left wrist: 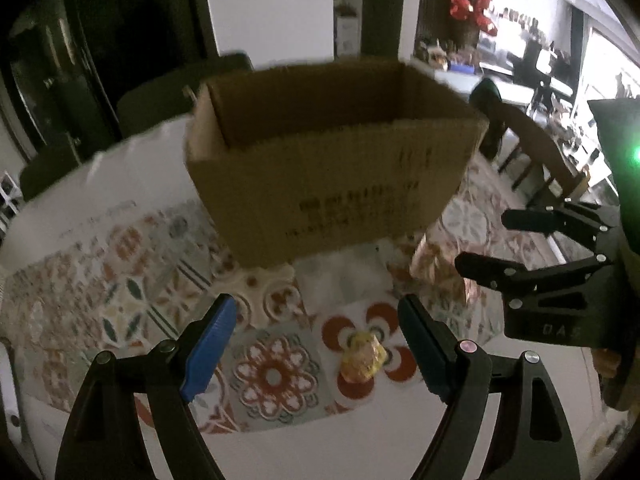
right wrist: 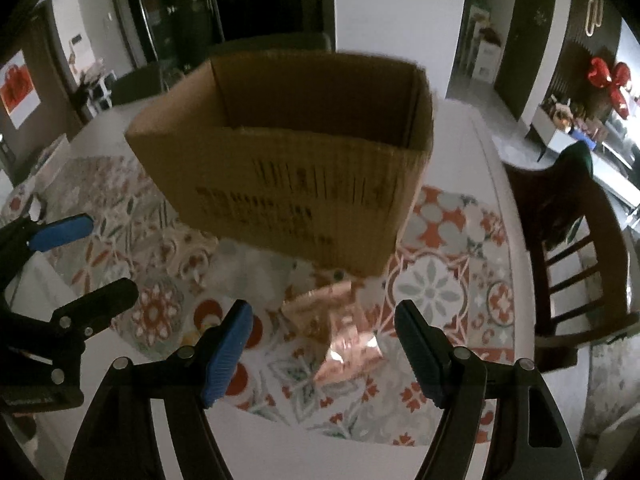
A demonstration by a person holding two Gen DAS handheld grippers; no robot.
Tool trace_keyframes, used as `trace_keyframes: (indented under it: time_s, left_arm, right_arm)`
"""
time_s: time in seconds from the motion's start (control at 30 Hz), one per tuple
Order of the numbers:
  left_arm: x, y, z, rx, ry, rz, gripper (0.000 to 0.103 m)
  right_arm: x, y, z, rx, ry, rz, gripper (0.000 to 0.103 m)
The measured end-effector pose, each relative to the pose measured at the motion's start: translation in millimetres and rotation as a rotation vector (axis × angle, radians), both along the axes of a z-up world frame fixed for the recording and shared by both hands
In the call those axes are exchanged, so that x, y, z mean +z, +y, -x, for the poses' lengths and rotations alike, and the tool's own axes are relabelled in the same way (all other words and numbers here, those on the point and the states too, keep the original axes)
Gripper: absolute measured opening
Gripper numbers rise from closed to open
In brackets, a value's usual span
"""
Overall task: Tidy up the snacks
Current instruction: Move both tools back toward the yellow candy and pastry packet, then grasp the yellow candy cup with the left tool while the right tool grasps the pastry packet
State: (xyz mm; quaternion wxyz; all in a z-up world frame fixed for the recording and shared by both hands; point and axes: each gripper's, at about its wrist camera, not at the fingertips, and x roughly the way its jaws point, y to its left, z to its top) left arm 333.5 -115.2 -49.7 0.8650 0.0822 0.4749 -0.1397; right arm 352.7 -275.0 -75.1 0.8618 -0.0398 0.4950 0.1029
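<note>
Here, left gripper (left wrist: 316,344) fingers wide over yellow snack (left wrist: 362,360) (blurred), right gripper (right wrist: 324,344) wide, box (right wrist: 288,184) ahead.

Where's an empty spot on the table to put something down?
Free: the cloth left of the cardboard box, and right of the shiny pink packet toward the chair. Crowded: in front of the box, where the yellow snack and packet lie.

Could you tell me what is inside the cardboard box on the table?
The cardboard box is open-topped. Both views show only its bare inner walls near the rim; nothing pokes above it. Its near wall hides the floor, so whether any snacks already lie at the bottom cannot be told.
</note>
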Motion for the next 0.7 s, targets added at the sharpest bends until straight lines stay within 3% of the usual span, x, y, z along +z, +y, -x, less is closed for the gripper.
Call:
trace_keyframes:
  time_s: [0.13,0.33,0.7]
  left_arm:
    - [-21.5,0.2,-6.0,0.007,0.091,0.012,0.082]
    - [-41.0,-2.5,-7.8,0.016,0.137,0.013,0.082]
    - [-73.1,-14.3,-9.3,-0.018,0.27,0.042,0.073]
  right_arm:
    - [-16.0,-3.5,-5.4,-0.011,0.056,0.011,0.074]
    - [-38.1,-5.6,-12.4,0.0,0.112,0.023,0.074]
    - [-59.4,-6.7,-18.2,-0.004,0.14,-0.031,0.074]
